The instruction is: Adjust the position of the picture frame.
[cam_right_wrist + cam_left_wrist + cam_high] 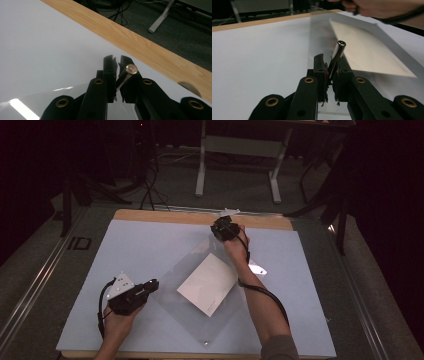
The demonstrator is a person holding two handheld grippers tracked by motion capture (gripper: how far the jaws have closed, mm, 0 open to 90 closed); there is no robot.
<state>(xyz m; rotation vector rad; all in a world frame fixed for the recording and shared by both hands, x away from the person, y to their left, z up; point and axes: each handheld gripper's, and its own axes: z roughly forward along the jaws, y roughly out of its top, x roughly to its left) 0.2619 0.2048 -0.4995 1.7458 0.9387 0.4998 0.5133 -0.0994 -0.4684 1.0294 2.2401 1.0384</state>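
Clear plastic film, thin and glossy, is what you are working with: a transparent sleeve [200,285] lying diamond-wise on the pale surface [130,250], with a white paper sheet [207,284] inside it. Your left tongs [152,285] are clenched on the sleeve's near-left corner, and the left gripper view shows the film pinched between the pads beside a small metal pin [338,56]. Your right tongs [220,227] are clenched on the far corner close to the wooden edge [140,42] of the surface, the film again nipped between the pads in the right gripper view. Expect the sleeve to be very light, floppy and slick; it will likely sag in the middle between your two holds, and the paper may well slide toward the lower end if you tilt it. Opposite corners are a sensible place to hold, since tension across the diagonal should keep the film flat. Keep both holds firm, because such smooth plastic can slip out of the pads, and pull gently, as a hard tug could crease or stretch the film. A small white scrap [257,268] lies just beside your right forearm.
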